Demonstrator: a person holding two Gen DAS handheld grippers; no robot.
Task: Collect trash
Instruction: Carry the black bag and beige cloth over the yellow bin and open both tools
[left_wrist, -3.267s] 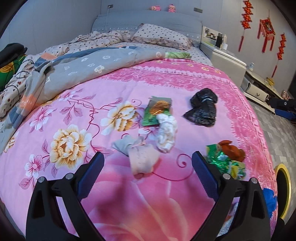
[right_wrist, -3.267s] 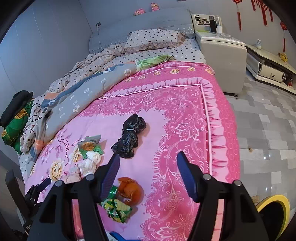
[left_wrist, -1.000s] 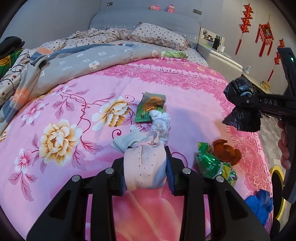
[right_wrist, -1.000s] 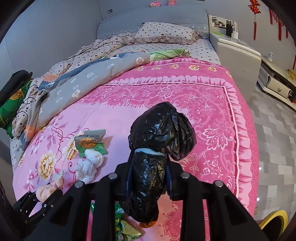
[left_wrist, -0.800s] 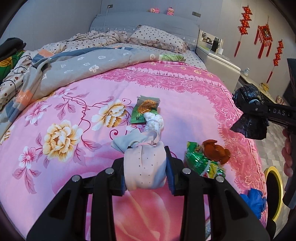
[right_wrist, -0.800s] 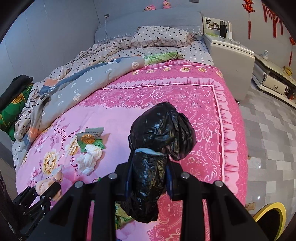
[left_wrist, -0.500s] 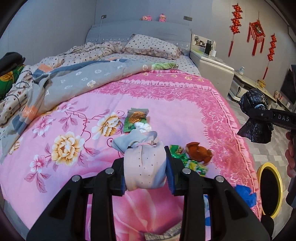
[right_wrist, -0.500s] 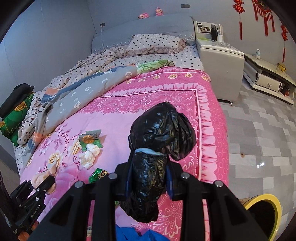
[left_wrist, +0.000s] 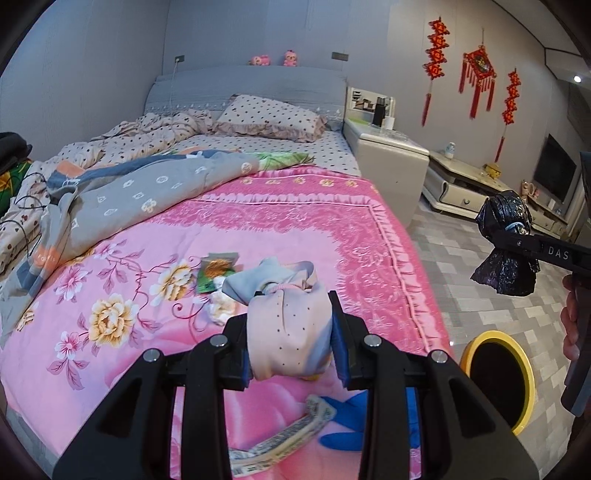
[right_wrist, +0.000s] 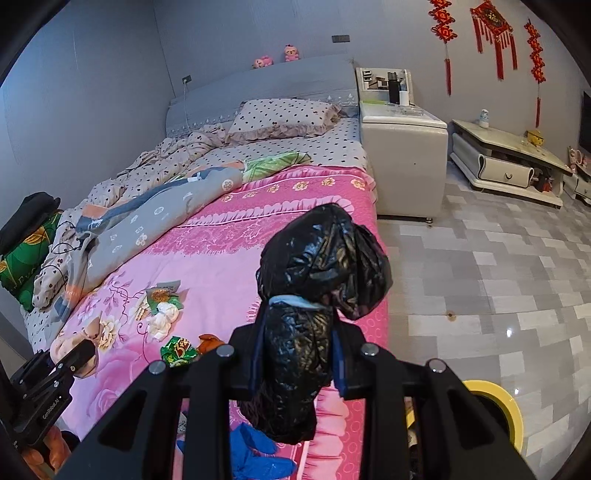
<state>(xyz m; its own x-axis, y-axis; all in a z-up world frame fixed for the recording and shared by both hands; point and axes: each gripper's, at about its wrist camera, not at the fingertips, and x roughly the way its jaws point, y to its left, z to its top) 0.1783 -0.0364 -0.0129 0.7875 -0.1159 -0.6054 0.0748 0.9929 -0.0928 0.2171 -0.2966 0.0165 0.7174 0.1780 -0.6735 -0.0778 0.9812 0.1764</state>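
Two pieces of trash hang above the pink bedspread (left_wrist: 155, 325): a beige cloth bundle (left_wrist: 290, 339) clamped in the left gripper (left_wrist: 291, 354), a black plastic bag (right_wrist: 317, 295) pinched in the right gripper (right_wrist: 297, 363), both angled downward near a yellow-rimmed bin (left_wrist: 521, 373) on the floor.

The yellow-rimmed bin (right_wrist: 506, 406) on the floor is mostly hidden behind the right tongs' (right_wrist: 295, 360) frame in the right wrist view, so its contents cannot be told. The black bag (right_wrist: 325, 266) clamped there covers the near right stretch of the pink bedspread (right_wrist: 221, 258) and part of an orange scrap (right_wrist: 207, 342). In the left wrist view the pale cloth bundle (left_wrist: 288, 332) between the left tongs (left_wrist: 290, 338) hides most of a white wad (left_wrist: 221, 308) and the near end of a green packet (left_wrist: 216, 273). A blue glove (left_wrist: 347, 421) and a printed strip (left_wrist: 280, 439) pass under the frame. A hand (left_wrist: 572, 328) at the right edge is cut off. Items on the nightstand (left_wrist: 391, 147) are too small to identify.
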